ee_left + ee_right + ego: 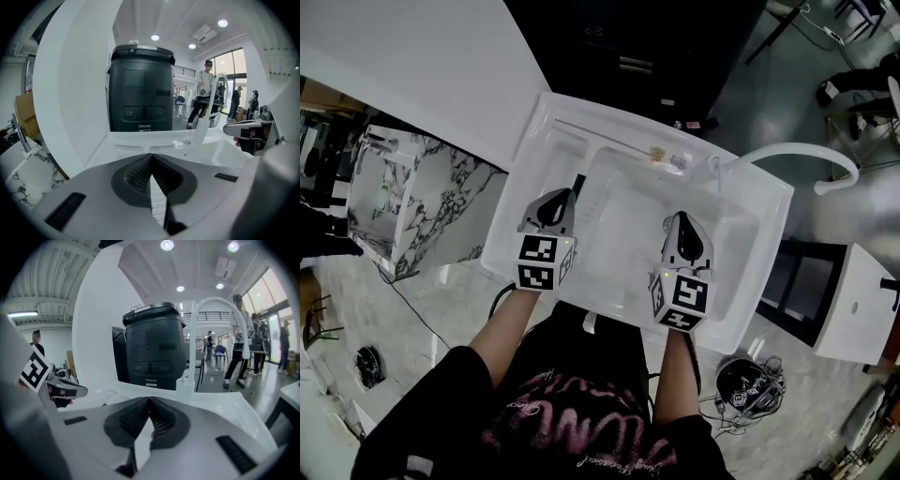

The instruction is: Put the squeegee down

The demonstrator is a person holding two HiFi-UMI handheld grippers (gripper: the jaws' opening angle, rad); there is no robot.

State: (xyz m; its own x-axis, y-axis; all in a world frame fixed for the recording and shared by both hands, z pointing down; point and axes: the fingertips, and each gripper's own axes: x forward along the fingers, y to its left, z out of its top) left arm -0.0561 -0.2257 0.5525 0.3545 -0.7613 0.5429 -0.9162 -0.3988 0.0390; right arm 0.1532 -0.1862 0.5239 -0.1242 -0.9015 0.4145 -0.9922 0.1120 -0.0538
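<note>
With the left tongs (564, 194) and right tongs (679, 217) both closed on nothing over the white moulded sink (742, 274), and what seems the thin clear squeegee (666, 159) lying on its 12 o'clock ledge, lift straight clear of the curved white faucet (797, 147)

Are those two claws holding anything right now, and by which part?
Nothing is held. The left gripper and right gripper both have jaws closed on nothing, above the white sink.
</note>
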